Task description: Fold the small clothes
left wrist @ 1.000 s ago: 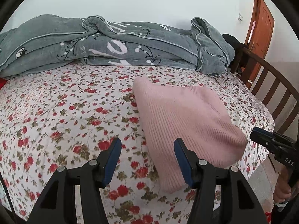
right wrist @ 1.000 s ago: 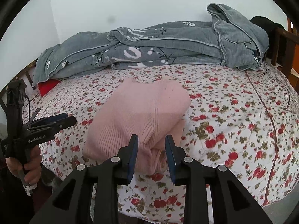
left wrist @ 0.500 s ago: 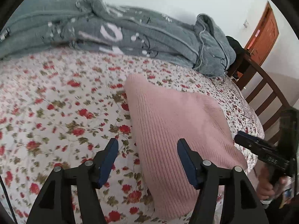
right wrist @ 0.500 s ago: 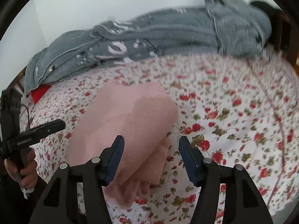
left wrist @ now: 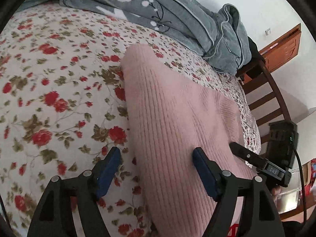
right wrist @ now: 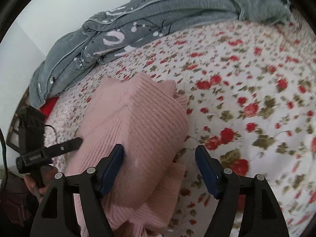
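Note:
A pink ribbed knit garment lies folded on the floral bedsheet; it also shows in the right wrist view. My left gripper is open, low over the garment's left edge, one finger over the sheet and one over the knit. My right gripper is open over the garment's right edge, holding nothing. Each gripper shows in the other's view, the right one at the garment's right side and the left one at its left side.
A rumpled grey blanket lies along the wall at the back of the bed, also in the right wrist view. A wooden bed rail and a door stand to the right. A red item peeks from under the blanket.
My right gripper was nearly shut and has opened wide. Both grippers have moved forward and down toward the pink garment, which now fills more of each view.

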`<state>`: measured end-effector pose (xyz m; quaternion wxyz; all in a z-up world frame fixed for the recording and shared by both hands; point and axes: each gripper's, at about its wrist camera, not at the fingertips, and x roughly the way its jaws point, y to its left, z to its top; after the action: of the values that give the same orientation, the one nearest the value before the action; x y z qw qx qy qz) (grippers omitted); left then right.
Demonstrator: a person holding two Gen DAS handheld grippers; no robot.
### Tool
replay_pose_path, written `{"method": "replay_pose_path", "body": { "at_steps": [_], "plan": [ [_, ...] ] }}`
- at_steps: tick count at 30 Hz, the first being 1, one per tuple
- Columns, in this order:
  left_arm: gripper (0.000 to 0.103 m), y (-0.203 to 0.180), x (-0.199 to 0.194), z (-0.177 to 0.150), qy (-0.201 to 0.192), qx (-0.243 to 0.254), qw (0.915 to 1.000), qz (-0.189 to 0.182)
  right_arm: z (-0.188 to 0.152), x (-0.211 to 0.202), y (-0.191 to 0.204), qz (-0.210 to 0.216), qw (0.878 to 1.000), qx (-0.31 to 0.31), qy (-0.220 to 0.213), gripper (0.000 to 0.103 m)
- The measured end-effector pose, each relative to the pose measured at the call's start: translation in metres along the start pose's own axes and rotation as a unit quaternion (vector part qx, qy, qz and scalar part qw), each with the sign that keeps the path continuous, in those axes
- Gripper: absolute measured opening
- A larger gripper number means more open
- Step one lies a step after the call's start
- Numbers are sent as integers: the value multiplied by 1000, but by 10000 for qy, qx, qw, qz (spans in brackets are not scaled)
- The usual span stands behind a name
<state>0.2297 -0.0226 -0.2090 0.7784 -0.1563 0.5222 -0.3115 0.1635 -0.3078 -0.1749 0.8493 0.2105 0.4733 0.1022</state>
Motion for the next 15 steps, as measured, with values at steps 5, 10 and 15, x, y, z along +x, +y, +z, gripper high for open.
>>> {"method": "replay_pose_path", "body": {
  "at_steps": [5,10,15],
  "plan": [
    [80,-2,11,9,120,72,9999,-9,8,18,2,111,9999,9,131,73],
    [78,-8,20,14,97,170,9998,91,15,32,4,124,9997,-49,185,74],
    [60,-15,24,17,18,194,9998,80,17,33,3,377,9990,2,219,53]
  ]
}}
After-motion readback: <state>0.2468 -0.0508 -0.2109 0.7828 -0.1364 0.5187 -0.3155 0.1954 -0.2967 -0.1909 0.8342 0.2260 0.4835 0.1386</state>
